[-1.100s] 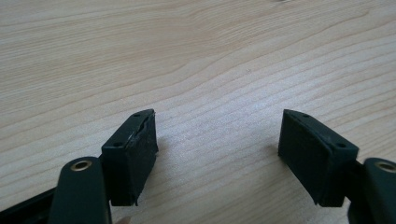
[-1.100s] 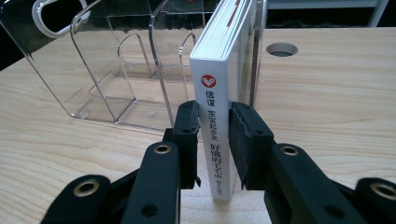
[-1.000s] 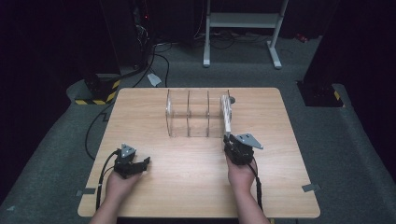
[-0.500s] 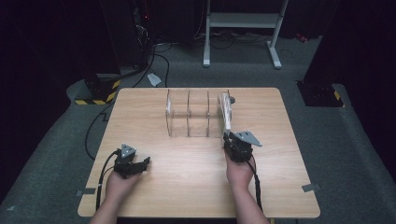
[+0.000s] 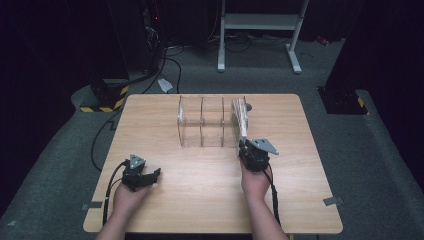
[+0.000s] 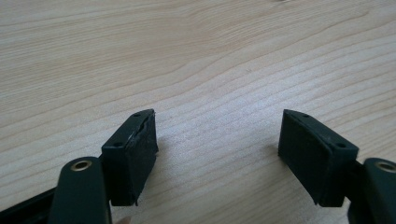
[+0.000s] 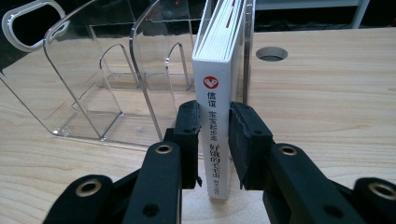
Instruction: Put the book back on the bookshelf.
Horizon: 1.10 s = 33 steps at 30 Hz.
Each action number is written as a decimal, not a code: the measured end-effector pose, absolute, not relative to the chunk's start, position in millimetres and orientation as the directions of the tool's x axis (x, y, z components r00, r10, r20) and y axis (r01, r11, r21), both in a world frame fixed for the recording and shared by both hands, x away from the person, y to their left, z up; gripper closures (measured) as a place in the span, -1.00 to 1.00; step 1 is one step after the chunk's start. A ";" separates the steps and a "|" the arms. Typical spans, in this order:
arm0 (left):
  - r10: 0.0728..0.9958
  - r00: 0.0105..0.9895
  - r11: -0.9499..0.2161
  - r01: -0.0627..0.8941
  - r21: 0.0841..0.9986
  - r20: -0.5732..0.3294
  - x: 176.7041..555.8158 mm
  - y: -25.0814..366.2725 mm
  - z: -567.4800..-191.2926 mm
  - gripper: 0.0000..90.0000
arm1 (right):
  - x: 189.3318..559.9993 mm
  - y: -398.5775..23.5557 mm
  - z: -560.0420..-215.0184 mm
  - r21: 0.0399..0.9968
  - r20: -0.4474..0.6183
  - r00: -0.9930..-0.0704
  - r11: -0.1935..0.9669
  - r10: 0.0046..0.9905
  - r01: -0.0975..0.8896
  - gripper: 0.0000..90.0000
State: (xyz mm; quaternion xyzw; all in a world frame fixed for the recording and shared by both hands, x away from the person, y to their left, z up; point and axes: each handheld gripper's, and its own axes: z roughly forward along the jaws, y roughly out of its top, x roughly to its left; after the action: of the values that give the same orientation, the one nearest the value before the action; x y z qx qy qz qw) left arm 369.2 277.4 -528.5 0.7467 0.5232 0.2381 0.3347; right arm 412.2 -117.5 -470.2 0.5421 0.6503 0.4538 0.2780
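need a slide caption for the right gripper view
Right gripper clamped on the spine of a white book standing upright in the end slot of a clear acrylic rack.

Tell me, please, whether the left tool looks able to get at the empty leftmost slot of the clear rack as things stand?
Probably yes: the left tool is open and holds nothing, bare table lies between it and the clear rack, and the right tool grips the book at the far end.

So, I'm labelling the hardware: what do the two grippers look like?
Both are black with two blocky, padded jaws on arms with brass-ringed holes. The left gripper and right gripper each carry a grey three-cornered plate and trail a black cable. Forearms are bare.
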 end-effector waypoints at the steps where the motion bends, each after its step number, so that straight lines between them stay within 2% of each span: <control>1: 0.941 0.339 -0.229 0.622 0.749 0.006 369.2 277.4 -528.5 -0.38 | 412.5 -117.6 -470.4 0.892 0.130 -0.258 0.000 0.957 0.451 0.63; 19: 0.941 0.338 -0.228 0.621 0.750 0.006 368.7 277.5 -528.6 -0.38 | 414.0 -117.6 -470.0 0.895 0.126 -0.256 0.001 0.958 0.447 0.60; 22: 0.942 0.337 -0.226 0.623 0.749 0.003 368.1 277.3 -528.5 -0.38 | 412.2 -117.8 -468.1 0.899 0.122 -0.268 0.008 0.956 0.438 0.51; 29: 0.943 0.334 -0.222 0.624 0.750 0.001 367.7 277.0 -528.7 -0.38 | 407.6 -119.2 -464.1 0.899 0.100 -0.293 0.040 0.951 0.436 0.16; 33: 0.942 0.335 -0.222 0.625 0.749 0.000 367.1 276.9 -528.6 -0.38 | 403.2 -120.3 -461.0 0.906 0.092 -0.318 0.054 0.944 0.421 0.10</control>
State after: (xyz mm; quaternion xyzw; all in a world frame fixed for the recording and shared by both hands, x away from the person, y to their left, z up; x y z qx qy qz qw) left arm 367.1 276.9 -528.6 0.7449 0.5259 0.2367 0.3354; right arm 403.2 -120.3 -461.0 0.5105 0.6682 0.4609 0.2836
